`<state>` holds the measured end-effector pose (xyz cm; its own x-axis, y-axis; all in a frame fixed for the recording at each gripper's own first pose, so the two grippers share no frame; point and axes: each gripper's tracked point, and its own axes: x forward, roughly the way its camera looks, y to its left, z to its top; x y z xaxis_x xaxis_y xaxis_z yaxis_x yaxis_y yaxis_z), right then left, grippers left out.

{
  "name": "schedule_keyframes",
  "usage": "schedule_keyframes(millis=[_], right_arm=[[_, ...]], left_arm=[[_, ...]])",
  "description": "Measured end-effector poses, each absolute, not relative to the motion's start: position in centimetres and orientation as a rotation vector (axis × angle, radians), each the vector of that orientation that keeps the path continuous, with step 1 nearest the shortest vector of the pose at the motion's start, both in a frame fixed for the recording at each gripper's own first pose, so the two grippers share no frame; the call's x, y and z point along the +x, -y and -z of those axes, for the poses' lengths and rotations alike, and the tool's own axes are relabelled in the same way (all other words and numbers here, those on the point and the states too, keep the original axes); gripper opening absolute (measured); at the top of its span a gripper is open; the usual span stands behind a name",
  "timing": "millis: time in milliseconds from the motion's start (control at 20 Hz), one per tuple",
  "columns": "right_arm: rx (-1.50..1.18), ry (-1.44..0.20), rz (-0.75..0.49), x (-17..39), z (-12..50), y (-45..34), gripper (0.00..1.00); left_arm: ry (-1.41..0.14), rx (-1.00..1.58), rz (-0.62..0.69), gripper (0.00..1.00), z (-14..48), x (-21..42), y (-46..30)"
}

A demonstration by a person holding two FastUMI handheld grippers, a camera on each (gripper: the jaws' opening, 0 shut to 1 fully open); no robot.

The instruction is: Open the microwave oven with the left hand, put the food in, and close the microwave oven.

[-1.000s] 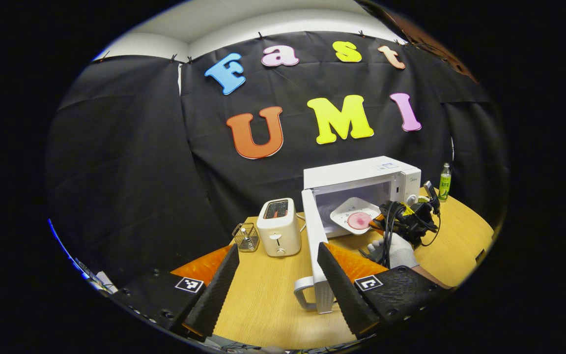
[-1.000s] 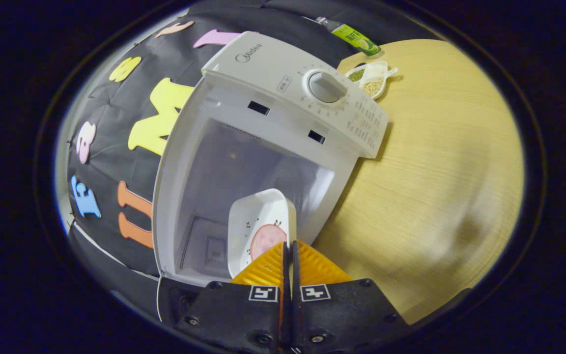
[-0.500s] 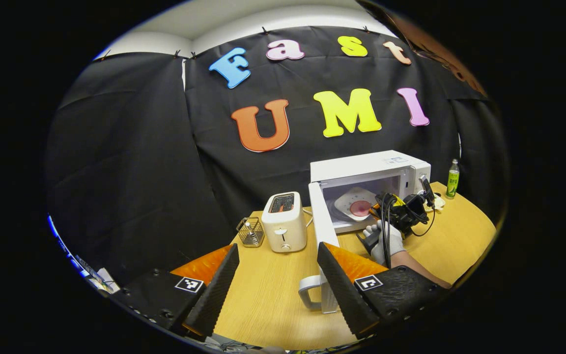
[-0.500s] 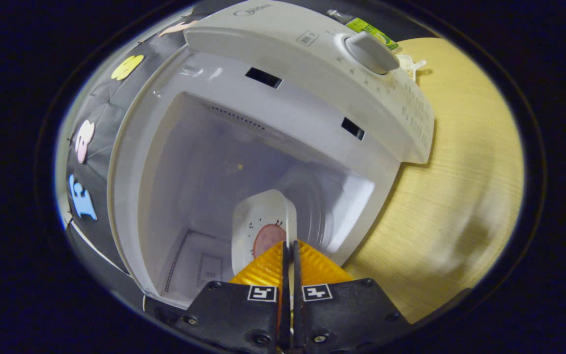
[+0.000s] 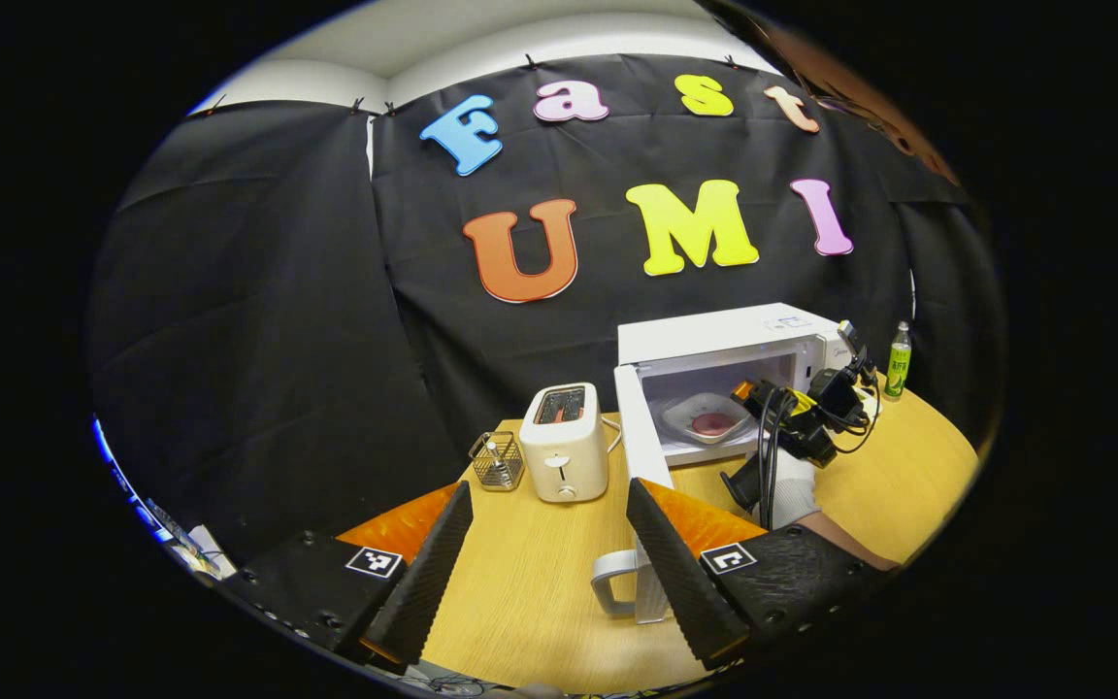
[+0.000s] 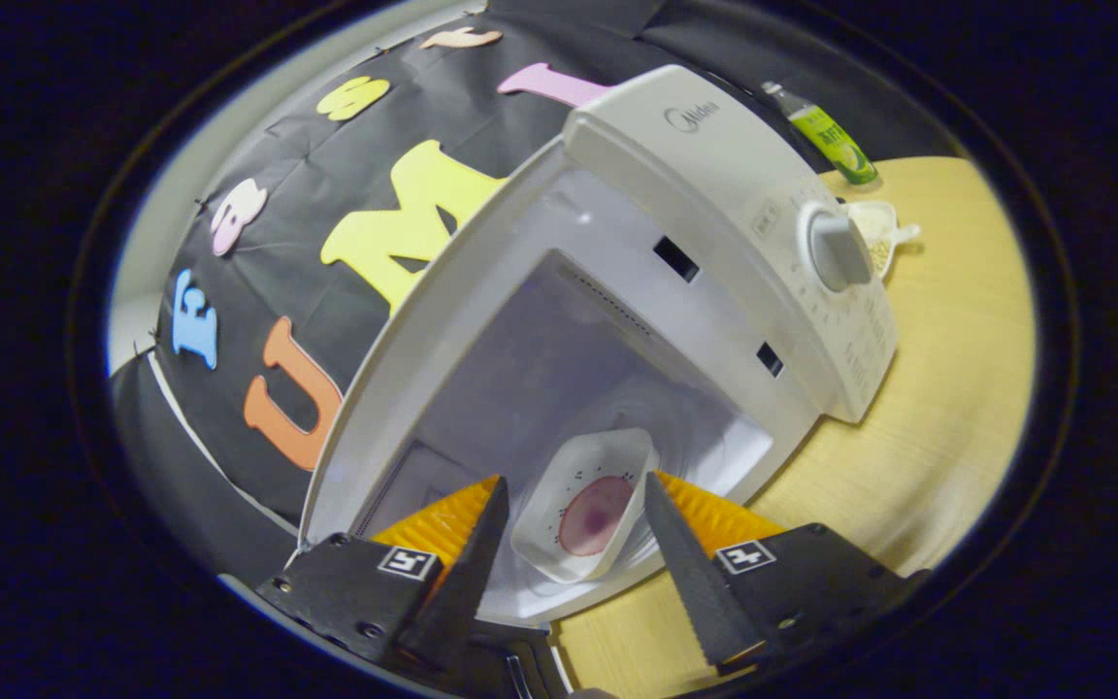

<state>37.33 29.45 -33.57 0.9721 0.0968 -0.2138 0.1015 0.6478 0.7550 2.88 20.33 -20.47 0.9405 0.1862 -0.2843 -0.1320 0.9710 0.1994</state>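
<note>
One white dish (image 6: 583,505) carrying one pink slice of food (image 6: 596,502) sits inside the microwave (image 6: 714,252), just ahead of the right gripper (image 6: 574,505), fingers spread. The left gripper (image 5: 549,524) is open too, one toaster (image 5: 566,443) ahead.

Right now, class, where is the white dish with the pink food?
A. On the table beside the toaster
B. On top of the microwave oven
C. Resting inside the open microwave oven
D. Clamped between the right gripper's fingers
C: the white dish lies on the floor of the open microwave oven, and the right gripper stands open with its fingers apart from it.
</note>
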Motion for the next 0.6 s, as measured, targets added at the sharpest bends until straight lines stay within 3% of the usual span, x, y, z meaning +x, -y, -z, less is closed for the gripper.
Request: schedule_keyframes(millis=[100,200,250,300,450,500,550,600], right_arm=[[0.786,-0.250,-0.016,36.0,31.9,-28.9,1.00],[0.695,-0.253,-0.026,34.3,29.9,-27.7,1.00],[0.651,-0.253,-0.040,33.4,28.8,-27.2,0.89],[0.606,-0.253,-0.051,32.2,27.7,-26.4,1.00],[0.504,-0.233,-0.061,29.1,23.6,-23.1,1.00],[0.461,-0.234,-0.067,28.2,22.7,-21.9,0.89],[0.417,-0.237,-0.071,27.0,21.8,-20.6,1.00],[0.382,-0.250,-0.076,25.7,20.8,-19.5,1.00]], left_arm=[[-0.293,0.178,-0.157,0.96,19.6,2.6,-20.1],[-0.279,0.179,-0.147,0.96,18.5,2.5,-19.9],[-0.273,0.178,-0.143,0.96,18.0,2.4,-19.7],[-0.258,0.179,-0.135,0.96,17.2,2.4,-19.6],[-0.222,0.165,-0.118,0.96,15.3,1.8,-19.2],[-0.215,0.157,-0.109,0.96,14.9,1.7,-18.9],[-0.206,0.150,-0.102,0.96,14.5,1.5,-18.8],[-0.194,0.145,-0.095,0.96,14.0,1.4,-18.7]])
